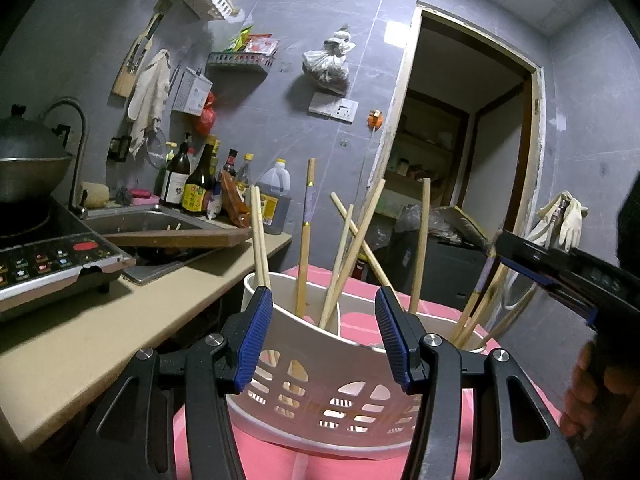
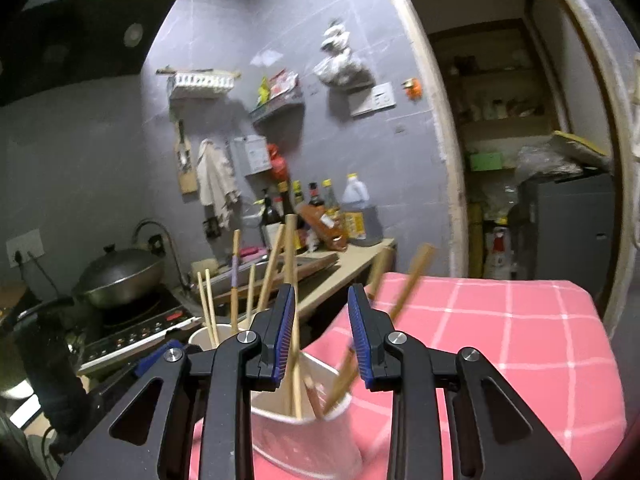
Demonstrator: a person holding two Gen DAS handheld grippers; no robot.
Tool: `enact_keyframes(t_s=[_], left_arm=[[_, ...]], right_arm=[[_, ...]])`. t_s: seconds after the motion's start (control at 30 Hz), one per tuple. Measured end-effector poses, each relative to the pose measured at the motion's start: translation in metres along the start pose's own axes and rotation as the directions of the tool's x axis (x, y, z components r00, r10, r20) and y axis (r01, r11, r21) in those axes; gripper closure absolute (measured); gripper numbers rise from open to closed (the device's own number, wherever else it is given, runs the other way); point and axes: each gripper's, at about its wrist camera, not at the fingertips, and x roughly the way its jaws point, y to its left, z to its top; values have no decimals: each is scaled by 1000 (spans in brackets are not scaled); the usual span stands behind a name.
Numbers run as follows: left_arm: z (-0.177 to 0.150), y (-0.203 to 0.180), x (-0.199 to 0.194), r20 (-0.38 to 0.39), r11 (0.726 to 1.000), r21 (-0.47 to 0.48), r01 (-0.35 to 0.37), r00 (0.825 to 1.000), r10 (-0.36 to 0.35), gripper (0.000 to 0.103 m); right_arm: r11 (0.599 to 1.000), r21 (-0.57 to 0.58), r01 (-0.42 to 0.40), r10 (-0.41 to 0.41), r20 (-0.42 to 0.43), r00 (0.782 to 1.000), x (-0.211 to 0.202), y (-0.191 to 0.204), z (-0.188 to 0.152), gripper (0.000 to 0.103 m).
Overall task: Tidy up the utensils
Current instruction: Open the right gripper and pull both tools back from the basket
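Observation:
A white slotted chopstick holder (image 1: 320, 360) stands on a pink checked cloth (image 2: 500, 340). Several wooden chopsticks (image 1: 344, 264) stick up from its compartments. My left gripper (image 1: 324, 344) is shut on the holder's near curved wall, one blue pad on each side. In the right wrist view the holder's end compartment (image 2: 304, 440) sits just below my right gripper (image 2: 322, 332). Its jaws stand apart. One chopstick (image 2: 295, 344) leans close to the left pad, and a blurred one (image 2: 412, 276) tilts away to the right. Neither is pinched. The right gripper (image 1: 508, 248) also shows from the side, above the holder's right end.
A beige counter (image 1: 100, 340) runs along the left with an induction cooker (image 1: 52, 264), a wok (image 2: 120, 276), a sink (image 1: 140, 220) with a wooden board across it, and sauce bottles (image 1: 196, 188). A doorway (image 1: 460, 140) opens behind. A hand (image 1: 600, 392) holds the right gripper.

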Motion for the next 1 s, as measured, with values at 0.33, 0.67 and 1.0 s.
enact_keyframes(t_s=[0.33,0.67,1.0], left_arm=[[-3,-28,-26,-33,996,55,66,997,-64,50],[-13,-61,-66,-98,984,115,136,987,-125,37],[-36,-70,-102,-152,976,158,153,980,-130,17]], right_arm=[[987,57,152,-155,55,986,-79,0,-24,59],[967,81,240,-246,64,967,-154,13,-54,32],[940,100,326,-330,31,943,-191,18,-83,10]])
